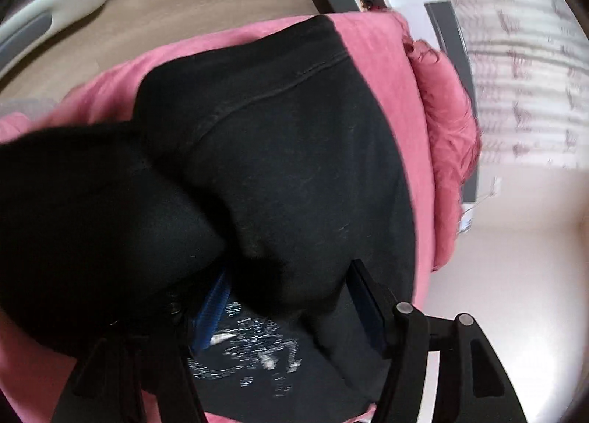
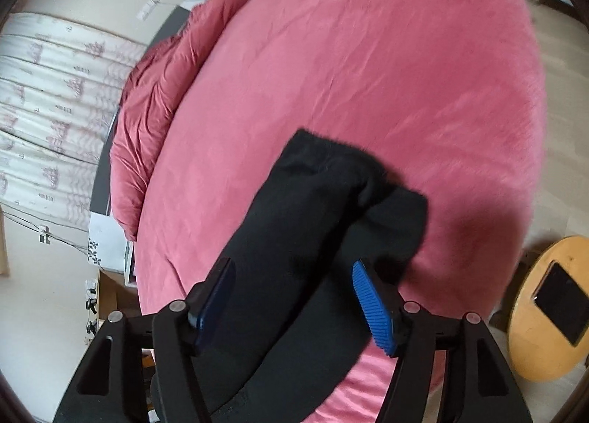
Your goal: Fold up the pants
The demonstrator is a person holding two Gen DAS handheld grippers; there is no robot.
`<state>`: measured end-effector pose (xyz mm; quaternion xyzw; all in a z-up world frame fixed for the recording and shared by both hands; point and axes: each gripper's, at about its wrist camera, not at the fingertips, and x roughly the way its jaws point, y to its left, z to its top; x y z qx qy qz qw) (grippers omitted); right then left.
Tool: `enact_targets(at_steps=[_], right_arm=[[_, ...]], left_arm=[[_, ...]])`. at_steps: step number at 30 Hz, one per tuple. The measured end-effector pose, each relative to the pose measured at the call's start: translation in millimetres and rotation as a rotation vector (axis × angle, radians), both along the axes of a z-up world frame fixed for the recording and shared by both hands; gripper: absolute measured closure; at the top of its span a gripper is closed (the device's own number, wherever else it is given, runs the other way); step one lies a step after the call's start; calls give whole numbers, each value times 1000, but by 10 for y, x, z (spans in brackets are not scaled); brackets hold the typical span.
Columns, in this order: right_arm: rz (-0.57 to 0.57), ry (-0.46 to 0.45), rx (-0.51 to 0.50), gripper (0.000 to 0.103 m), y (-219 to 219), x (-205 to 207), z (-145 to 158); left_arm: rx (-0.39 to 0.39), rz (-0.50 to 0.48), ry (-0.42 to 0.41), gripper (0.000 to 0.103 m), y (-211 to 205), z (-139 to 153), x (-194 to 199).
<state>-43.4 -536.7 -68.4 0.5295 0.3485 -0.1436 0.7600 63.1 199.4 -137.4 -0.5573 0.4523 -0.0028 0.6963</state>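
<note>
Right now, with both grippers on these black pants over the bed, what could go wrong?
1. The right gripper has its jaws wide apart around the black pants; the cloth may only be draped there and could slide off.
2. In the left wrist view the fabric bunches over the left gripper, so a crooked fold is likely.
3. The pants could drag and wrinkle the pink bedspread.
</note>
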Motion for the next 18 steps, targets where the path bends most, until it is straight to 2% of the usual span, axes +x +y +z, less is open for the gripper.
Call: enact_targets(at_steps=[2, 3, 4, 5, 7, 10, 12, 16, 17, 18], right_arm=[[-14, 10, 39, 38, 4, 126, -101], [-22, 12, 52, 42, -3, 174, -140], [-37, 26, 60, 53, -13, 240, -187], [-40, 38, 63, 73, -14, 290, -214], [-25, 86, 46, 87, 1, 405, -209], [17, 123, -9, 93, 18, 651, -13], [36, 91, -57, 95, 0, 830, 247], [31, -72, -141, 97, -24, 1026, 906], [21, -143, -148, 103, -29, 993, 1072], [8, -206, -160, 103, -48, 931, 1215]], left_arm=[[13, 4, -21, 43, -35, 53, 31], [29, 4, -17, 53, -44, 66, 54], [58, -10, -10, 75, -49, 74, 126], [80, -28, 0, 84, -68, 80, 179], [87, -54, 14, 95, -81, 105, 278], [116, -89, -48, 96, -129, 327, 374], [108, -103, -120, 97, -133, 537, 463], [32, -71, -265, 97, -81, 1064, 647], [7, -64, -292, 97, -67, 1153, 654], [-17, -57, -319, 97, -49, 1235, 645]])
